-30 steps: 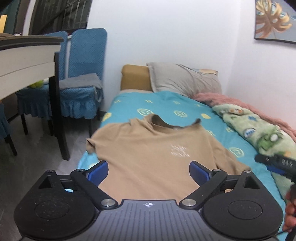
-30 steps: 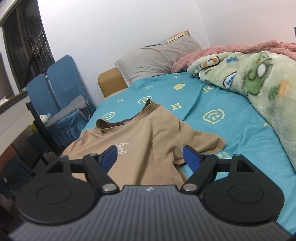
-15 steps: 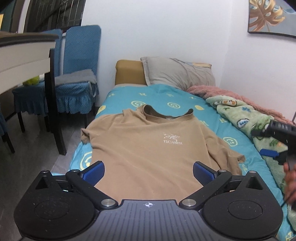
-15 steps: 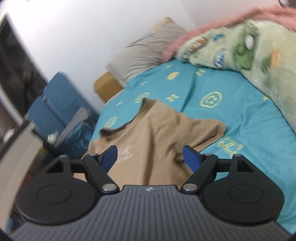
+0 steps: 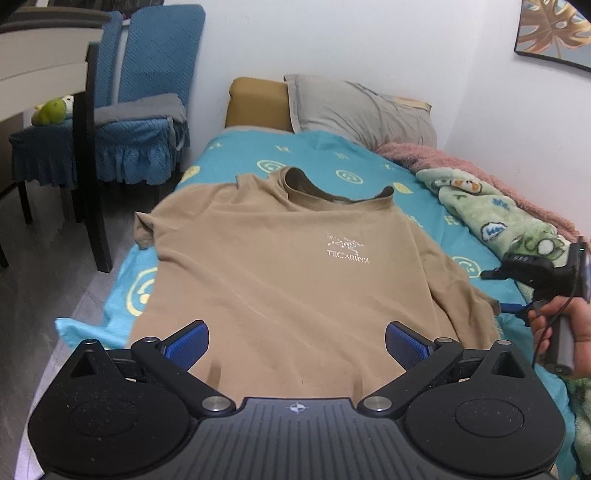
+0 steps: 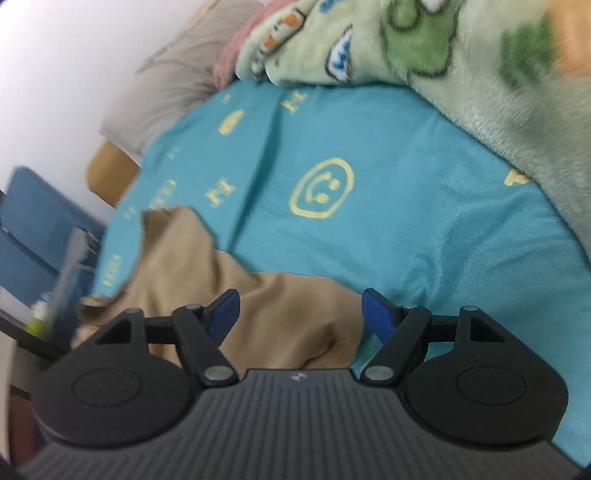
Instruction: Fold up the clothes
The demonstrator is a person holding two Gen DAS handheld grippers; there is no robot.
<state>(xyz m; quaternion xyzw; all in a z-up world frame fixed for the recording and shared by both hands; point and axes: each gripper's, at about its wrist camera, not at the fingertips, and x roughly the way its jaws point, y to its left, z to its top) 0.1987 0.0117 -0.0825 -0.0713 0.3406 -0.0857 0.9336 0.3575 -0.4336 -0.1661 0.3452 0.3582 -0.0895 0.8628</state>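
Nearest to us, the left hand-held gripper (image 5: 297, 341) hangs over the bottom hem of the tan T-shirt (image 5: 291, 273), its blue pads (image 5: 188, 345) spread wide with nothing pinched between them. The right hand-held gripper (image 6: 299, 314) sits over the shirt's right sleeve (image 6: 288, 317) at the edge of the cloth; its jaws are closing, the sleeve lying below the gap, but the pads do not press on the fabric that we can see. In the left wrist view we also catch that right gripper from the side, held in a person's hand (image 5: 565, 328) just off the shirt's right edge. The shirt lies face up and spread flat on the bed (image 5: 236, 162) — hem toward us, collar (image 5: 332, 190) away, a white chest logo (image 5: 347, 251) showing, the left sleeve reaching the bed's edge. Under it is a teal sheet printed with yellow smiley faces (image 6: 321, 192). To the right, a green cartoon blanket (image 5: 498, 218) is bunched along the wall with a pink blanket (image 5: 461, 162) behind it. Farther back a grey pillow (image 5: 354, 107) leans on a tan headboard (image 5: 256, 101). Off to the left stand blue-covered chairs (image 5: 147, 92) and the corner of a desk (image 5: 44, 66) — a framed leaf picture (image 5: 554, 29) hangs on the far wall.
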